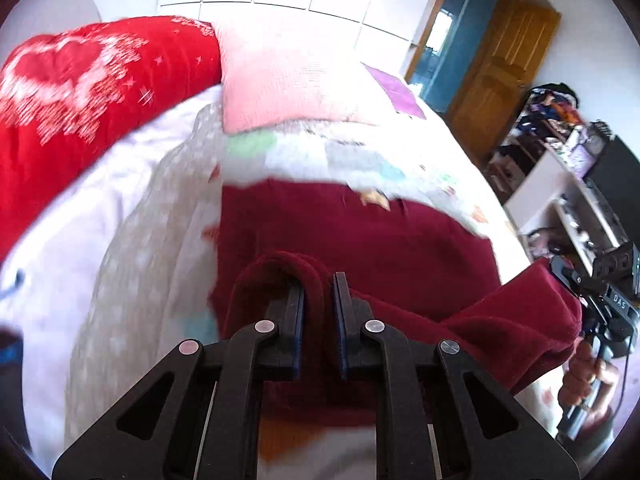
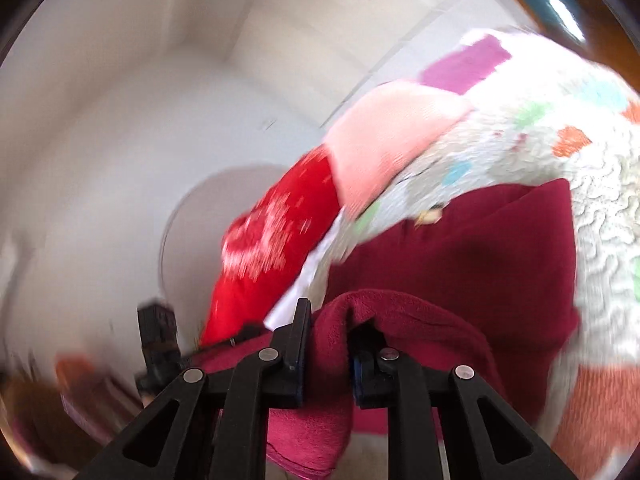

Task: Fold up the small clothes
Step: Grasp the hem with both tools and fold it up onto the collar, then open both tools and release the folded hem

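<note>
Item: dark red fleece garment, partly spread on the bed, near edge raised off the patterned quilt at two points.

Left tool: fingers narrow, clamped on a bunched fold of the garment's near-left edge, fabric draped over the left finger.

Right tool: fingers narrow, clamped on a thick fold of the same garment; seen from the left wrist view at far right, a hand on its handle.

Surroundings: pink pillow at the head of the bed; bright red heart-print blanket just beside it; purple cloth near the far corner; wooden door and cluttered shelves beyond the bed.
</note>
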`<state>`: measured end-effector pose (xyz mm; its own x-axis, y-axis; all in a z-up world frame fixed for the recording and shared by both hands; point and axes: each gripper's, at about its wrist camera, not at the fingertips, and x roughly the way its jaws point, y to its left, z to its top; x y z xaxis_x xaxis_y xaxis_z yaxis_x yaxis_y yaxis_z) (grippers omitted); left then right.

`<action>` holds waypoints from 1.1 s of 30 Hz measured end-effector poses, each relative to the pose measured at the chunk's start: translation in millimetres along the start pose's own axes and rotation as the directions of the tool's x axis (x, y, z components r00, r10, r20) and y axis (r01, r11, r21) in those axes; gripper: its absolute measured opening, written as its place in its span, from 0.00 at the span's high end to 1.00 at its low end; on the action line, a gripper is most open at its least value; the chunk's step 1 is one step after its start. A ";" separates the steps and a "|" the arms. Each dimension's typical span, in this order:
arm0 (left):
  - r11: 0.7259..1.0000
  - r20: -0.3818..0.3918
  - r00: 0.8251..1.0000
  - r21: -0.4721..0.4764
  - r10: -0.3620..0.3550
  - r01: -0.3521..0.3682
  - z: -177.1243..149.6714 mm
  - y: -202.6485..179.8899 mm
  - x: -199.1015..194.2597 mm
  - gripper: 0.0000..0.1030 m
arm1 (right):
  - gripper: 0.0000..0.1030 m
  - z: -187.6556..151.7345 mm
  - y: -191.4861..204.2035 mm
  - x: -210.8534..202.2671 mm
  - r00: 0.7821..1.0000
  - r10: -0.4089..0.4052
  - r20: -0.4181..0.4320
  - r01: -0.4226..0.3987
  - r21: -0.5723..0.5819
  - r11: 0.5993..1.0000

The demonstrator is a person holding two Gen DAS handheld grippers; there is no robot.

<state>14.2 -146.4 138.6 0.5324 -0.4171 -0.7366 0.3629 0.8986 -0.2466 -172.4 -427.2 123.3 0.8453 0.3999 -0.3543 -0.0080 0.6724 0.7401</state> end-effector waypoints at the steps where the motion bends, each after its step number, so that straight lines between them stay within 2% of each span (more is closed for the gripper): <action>1: 1.000 -0.013 1.000 -0.030 0.003 -0.003 9.4 5.6 17.2 0.89 | 0.85 11.8 -12.9 8.2 1.000 0.000 0.015 -0.001 0.041 0.999; 2: 0.998 -0.030 1.000 -0.059 -0.007 0.005 18.6 9.9 32.8 0.89 | 0.84 23.9 -27.6 18.7 0.999 -0.035 0.015 0.034 0.064 0.997; 3: 0.997 -0.058 0.998 -0.070 -0.022 0.018 28.5 13.7 51.7 0.88 | 0.76 33.1 -42.0 26.4 0.993 -0.117 0.011 0.115 0.095 0.989; 4: 0.998 -0.078 0.996 -0.064 -0.032 0.027 34.1 16.2 62.4 0.85 | 0.61 38.7 -55.5 31.1 0.984 -0.178 0.005 0.176 0.135 0.975; 5: 0.998 -0.085 0.996 -0.055 -0.038 0.033 38.2 18.4 70.1 0.79 | 0.54 42.3 -71.7 31.5 0.980 -0.199 0.003 0.194 0.195 0.961; 6: 0.998 -0.075 0.996 -0.042 -0.048 0.045 42.6 21.2 73.6 0.70 | 0.48 43.9 -79.7 27.4 0.979 -0.202 0.015 0.193 0.231 0.954; 7: 0.999 -0.051 0.998 -0.026 -0.043 0.041 45.8 23.4 70.5 0.64 | 0.46 45.0 -84.4 21.1 0.977 -0.210 0.029 0.196 0.248 0.949; 9: 0.999 -0.010 0.999 -0.019 -0.031 0.030 49.8 27.2 61.4 0.34 | 0.43 49.2 -85.8 4.1 0.966 -0.250 0.061 0.230 0.229 0.946; 10: 0.999 0.016 0.999 -0.031 -0.035 0.035 53.6 33.1 55.5 0.30 | 0.40 51.0 -84.8 -5.6 0.958 -0.275 0.076 0.256 0.204 0.945; 13: 0.999 0.035 0.999 -0.037 -0.032 0.033 55.4 40.2 48.7 0.28 | 0.39 51.0 -71.9 -11.5 0.944 -0.325 0.065 0.319 0.082 0.944; 15: 0.999 0.024 1.000 -0.036 -0.009 0.010 52.6 41.5 52.6 0.28 | 0.39 49.9 -62.7 3.7 0.927 -0.372 0.035 0.373 -0.003 0.928; 19: 0.997 -0.043 0.997 -0.035 0.064 -0.065 39.9 41.3 78.9 0.28 | 0.39 50.9 -51.7 43.9 0.897 -0.442 -0.005 0.435 -0.168 0.884; 20: 0.997 -0.053 0.996 -0.037 0.072 -0.074 36.7 40.9 84.9 0.28 | 0.39 53.4 -55.2 61.2 0.872 -0.489 -0.003 0.479 -0.202 0.854; 21: 0.996 -0.072 0.994 -0.039 0.083 -0.086 33.3 41.4 93.7 0.28 | 0.39 55.0 -60.3 75.3 0.836 -0.548 0.000 0.533 -0.232 0.814; 22: 0.994 -0.088 0.992 -0.041 0.093 -0.097 30.4 41.9 100.5 0.28 | 0.48 55.6 -69.4 85.3 0.810 -0.586 -0.002 0.567 -0.250 0.785; 23: 0.993 -0.103 0.989 -0.040 0.103 -0.107 29.0 41.4 105.8 0.28 | 0.72 58.2 -76.8 96.7 0.793 -0.609 -0.010 0.585 -0.264 0.767; 25: 0.991 -0.129 0.984 -0.026 0.125 -0.129 26.8 40.3 118.8 0.28 | 0.91 64.1 -86.5 103.3 0.774 -0.633 -0.016 0.607 -0.264 0.749; 27: 0.988 -0.134 0.980 -0.008 0.150 -0.152 27.1 38.3 129.4 0.29 | 0.91 72.5 -85.2 95.8 0.800 -0.599 0.008 0.584 -0.236 0.777; 29: 0.986 -0.116 0.980 -0.012 0.163 -0.166 30.7 37.2 136.1 0.30 | 0.92 79.1 -77.2 88.2 0.802 -0.594 0.052 0.587 -0.250 0.770; 32: 0.984 -0.113 0.980 -0.042 0.165 -0.171 32.3 38.6 144.4 0.30 | 0.92 83.8 -73.5 87.7 0.773 -0.628 0.085 0.623 -0.283 0.729; 33: 0.984 -0.121 0.978 -0.042 0.169 -0.175 32.3 38.6 145.7 0.30 | 0.92 82.9 -79.5 92.6 0.749 -0.658 0.078 0.649 -0.291 0.703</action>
<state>130.4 -176.9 42.0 0.4895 -0.2394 -0.8385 0.2315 0.9627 -0.1397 -49.2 -495.3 79.0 0.6796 -0.1919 -0.7080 0.3875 0.9134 0.1244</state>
